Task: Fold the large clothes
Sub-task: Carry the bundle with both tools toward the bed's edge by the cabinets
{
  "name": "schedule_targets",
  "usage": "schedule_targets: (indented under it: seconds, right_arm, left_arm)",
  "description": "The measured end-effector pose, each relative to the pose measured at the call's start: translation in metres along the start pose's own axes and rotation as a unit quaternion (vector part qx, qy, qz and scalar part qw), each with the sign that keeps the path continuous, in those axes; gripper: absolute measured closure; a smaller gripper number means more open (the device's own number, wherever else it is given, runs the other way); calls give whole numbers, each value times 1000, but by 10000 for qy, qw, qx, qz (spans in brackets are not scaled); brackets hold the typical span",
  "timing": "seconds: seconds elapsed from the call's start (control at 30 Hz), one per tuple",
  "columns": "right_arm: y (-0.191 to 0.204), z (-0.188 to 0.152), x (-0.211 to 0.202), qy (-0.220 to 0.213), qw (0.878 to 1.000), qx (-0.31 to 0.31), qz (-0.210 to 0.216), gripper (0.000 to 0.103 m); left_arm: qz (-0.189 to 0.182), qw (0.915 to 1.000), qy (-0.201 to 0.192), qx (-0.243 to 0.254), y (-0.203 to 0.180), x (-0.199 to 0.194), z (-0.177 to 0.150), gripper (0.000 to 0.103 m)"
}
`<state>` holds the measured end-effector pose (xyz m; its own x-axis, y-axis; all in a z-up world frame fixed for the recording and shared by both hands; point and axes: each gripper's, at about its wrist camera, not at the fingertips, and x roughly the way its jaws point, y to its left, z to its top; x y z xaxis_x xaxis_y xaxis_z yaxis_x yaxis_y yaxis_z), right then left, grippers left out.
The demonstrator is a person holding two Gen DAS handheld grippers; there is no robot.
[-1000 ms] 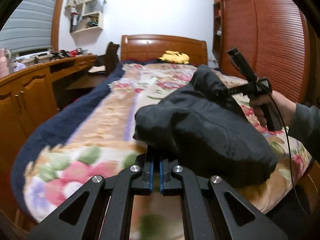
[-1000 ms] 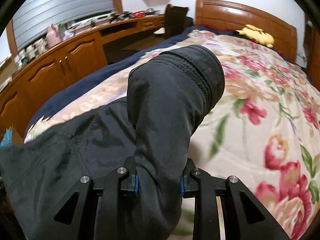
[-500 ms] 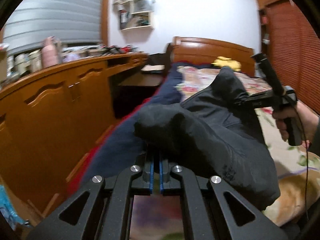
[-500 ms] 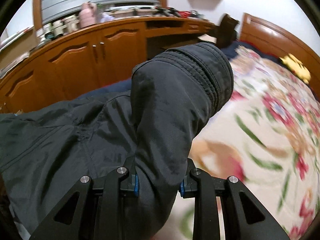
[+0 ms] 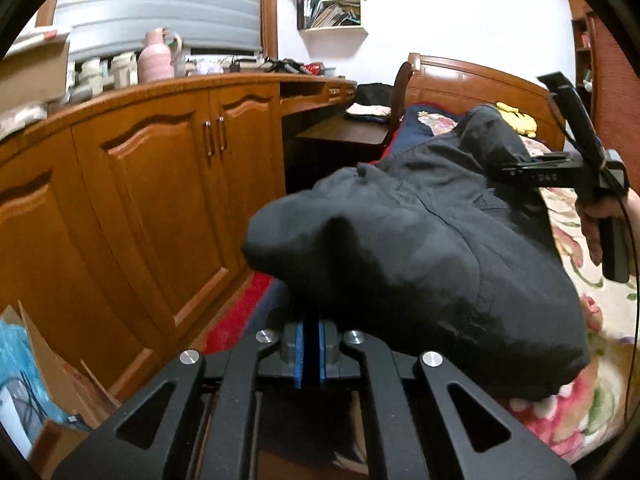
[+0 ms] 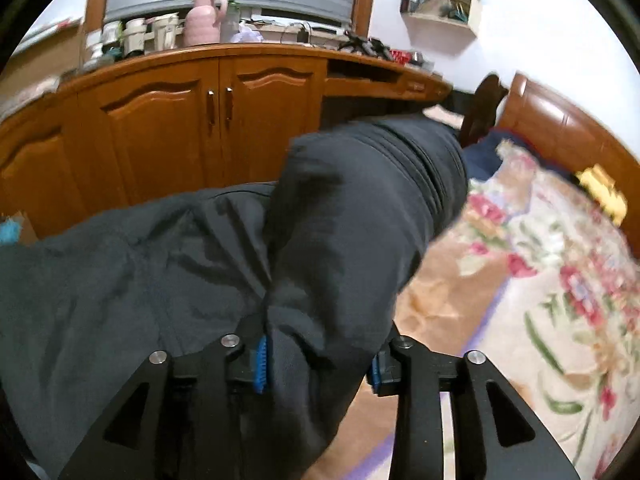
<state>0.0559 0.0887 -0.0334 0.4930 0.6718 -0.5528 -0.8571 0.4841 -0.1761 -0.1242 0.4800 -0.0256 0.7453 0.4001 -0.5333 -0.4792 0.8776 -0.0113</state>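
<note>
My left gripper point(image 5: 311, 344) pinches a hidden fold of the dark jacket point(image 5: 420, 256); the bunched cloth covers my fingertips. My right gripper point(image 6: 320, 364) is opening, a sleeve between its pads, blurred. The jacket hangs over the floral bed's point(image 6: 560, 300) left edge, beside wooden cabinets point(image 5: 160, 184).

Wooden cabinet point(image 5: 160, 184) at left of frame. Pink jug point(image 5: 154, 56) on top. Wall shelf point(image 5: 332, 0) at upper centre. Yellow plush toy point(image 5: 516, 118) by headboard point(image 5: 460, 80).
</note>
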Motion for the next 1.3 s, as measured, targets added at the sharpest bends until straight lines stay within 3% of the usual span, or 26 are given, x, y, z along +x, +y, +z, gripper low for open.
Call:
schedule_targets:
  seconds: [0.1, 0.13, 0.2, 0.23, 0.3, 0.33, 0.5, 0.67, 0.77, 1.03, 1.17, 1.3]
  right_arm:
    - [-2, -6, -6, 37, 9998, 156, 70, 44]
    - [-1, -9, -10, -8, 9998, 154, 151, 44]
    - [6, -14, -26, -186, 9994, 84, 286, 44]
    - [9, -17, -31, -248, 9991, 69, 324, 43]
    - [14, -24, -44, -305, 9976, 98, 616, 43]
    - [16, -31, -49, -300, 9961, 96, 823, 43]
    - [47, -60, -50, -152, 9893, -229, 1434, 43]
    - [65, -71, -35, 33, 9844, -400, 1713, 43]
    - [73, -73, -23, 26, 9850, -446, 1665, 43]
    - [89, -77, -25, -38, 9892, -499, 1374, 43]
    - [94, -80, -32, -62, 9884, -595, 1394, 43]
    - [86, -82, -37, -103, 9884, -584, 1401, 43]
  left_arm:
    - [22, 9999, -25, -102, 1, -11, -1, 83]
    - [9, 9999, -77, -76, 0, -17, -2, 78]
    - [57, 9997, -228, -47, -2, -32, -4, 57]
    - [61, 9995, -295, -22, -2, -38, -4, 53]
    - [71, 9994, -344, 35, -4, -48, -3, 24]
    - [70, 9991, -416, 50, -5, -53, 0, 20]
    - [126, 9981, -598, 83, -10, -65, 20, 20]
    - [190, 9979, -616, 79, -16, -61, 41, 20]
    - [277, 9975, -631, 151, -19, -50, 49, 20]
    - [779, 9964, 233, 223, -3, 18, 30, 20]
    - [737, 9948, 598, 362, 1, 43, 12, 20]
    - [659, 9958, 596, 200, 3, 43, 9, 20]
